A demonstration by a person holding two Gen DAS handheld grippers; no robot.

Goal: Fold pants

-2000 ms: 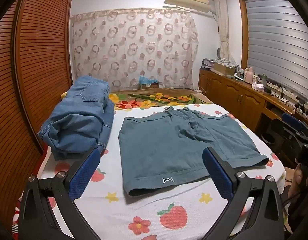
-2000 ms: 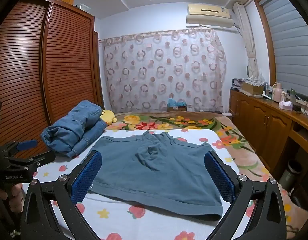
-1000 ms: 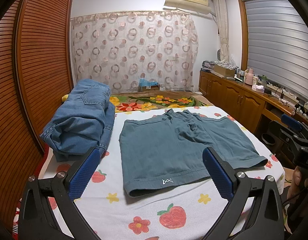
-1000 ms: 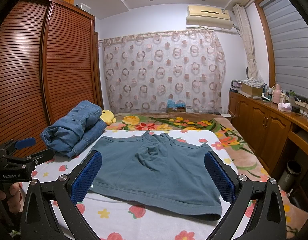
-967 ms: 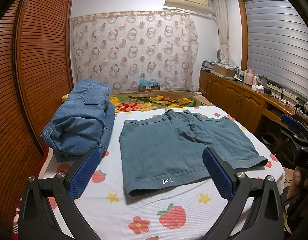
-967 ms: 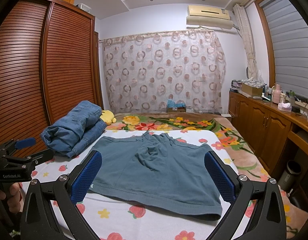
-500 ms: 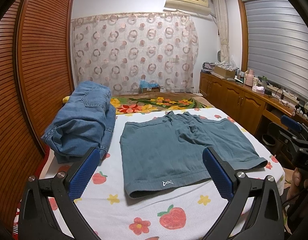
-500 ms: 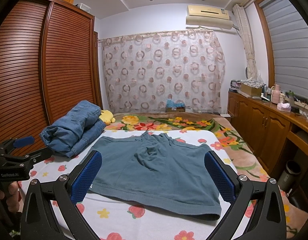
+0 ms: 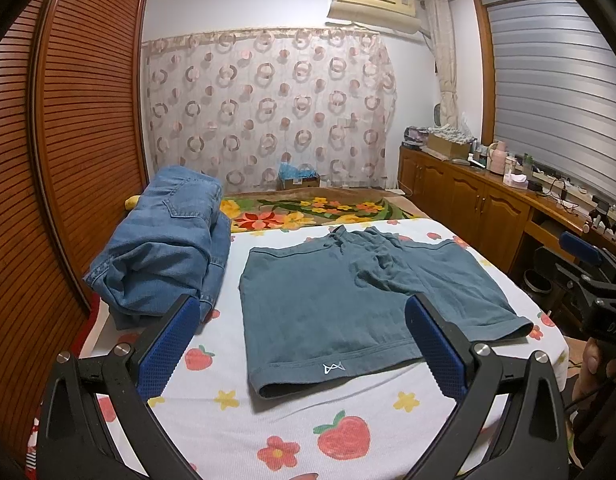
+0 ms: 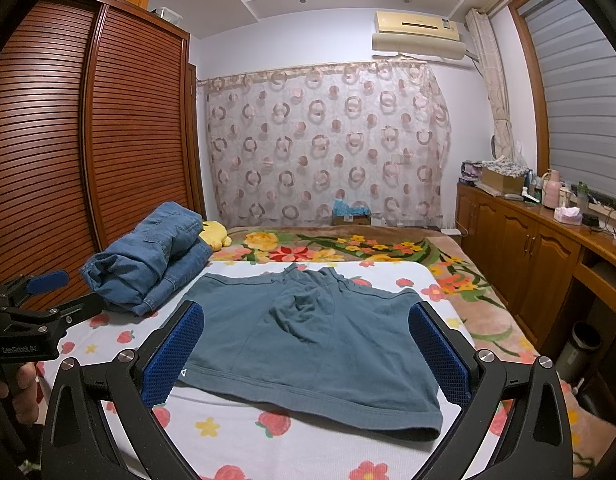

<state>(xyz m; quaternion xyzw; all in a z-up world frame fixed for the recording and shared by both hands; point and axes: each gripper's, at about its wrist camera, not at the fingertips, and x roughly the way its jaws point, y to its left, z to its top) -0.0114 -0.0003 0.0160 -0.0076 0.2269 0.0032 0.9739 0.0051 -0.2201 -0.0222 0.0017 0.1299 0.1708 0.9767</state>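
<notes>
Pre-fold: shorts [image 9: 347, 304] lie flat mid-bed [image 9: 347, 420], unfolded, hems at the near edge, both grippers, left gripper [image 9: 300, 356] and right gripper [image 10: 304, 356], spread wide, holding nothing, hovering short of it; next, pinch one side's hem and waistband, fold across

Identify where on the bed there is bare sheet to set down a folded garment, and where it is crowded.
Free: the printed sheet between the teal shorts and the near bed edge; a narrow strip at their right, seen from the right wrist. Crowded: the left side, where the denim pile lies close to the shorts.
</notes>
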